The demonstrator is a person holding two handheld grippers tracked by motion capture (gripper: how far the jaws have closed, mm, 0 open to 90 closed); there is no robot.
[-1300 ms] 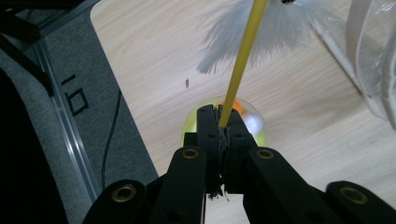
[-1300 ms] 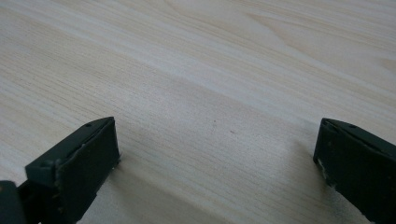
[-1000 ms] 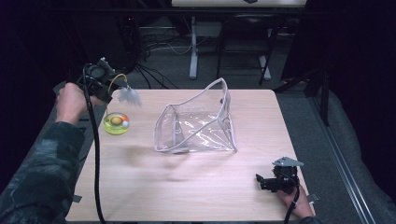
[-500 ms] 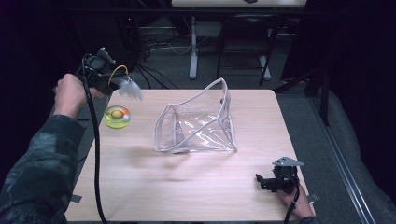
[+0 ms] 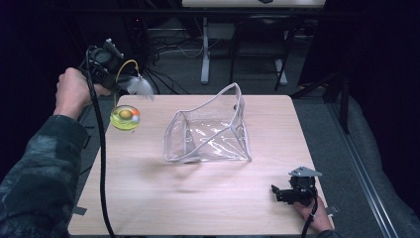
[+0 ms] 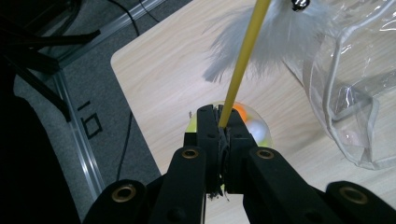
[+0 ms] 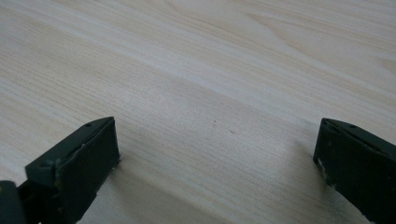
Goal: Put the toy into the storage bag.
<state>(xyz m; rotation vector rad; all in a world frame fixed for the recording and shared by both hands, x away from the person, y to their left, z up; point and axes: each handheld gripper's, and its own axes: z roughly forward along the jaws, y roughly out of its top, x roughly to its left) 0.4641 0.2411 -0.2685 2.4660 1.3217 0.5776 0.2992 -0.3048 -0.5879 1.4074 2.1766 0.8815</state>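
Feather [image 6: 280,37] tip cut off by top edge.

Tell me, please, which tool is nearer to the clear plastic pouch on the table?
Left, though not by much. The left tool is raised beyond the table's far-left corner, clamping a yellow feather wand beside the clear plastic pouch. The right tool rests open near the table's near-right edge.

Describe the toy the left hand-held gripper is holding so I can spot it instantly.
Start at the wooden table and go to its far left corner, left of the clear plastic pouch. There the left hand-held gripper clamps a cat teaser toy: a yellow wand arching from a green-yellow dome base to a white feather tuft.
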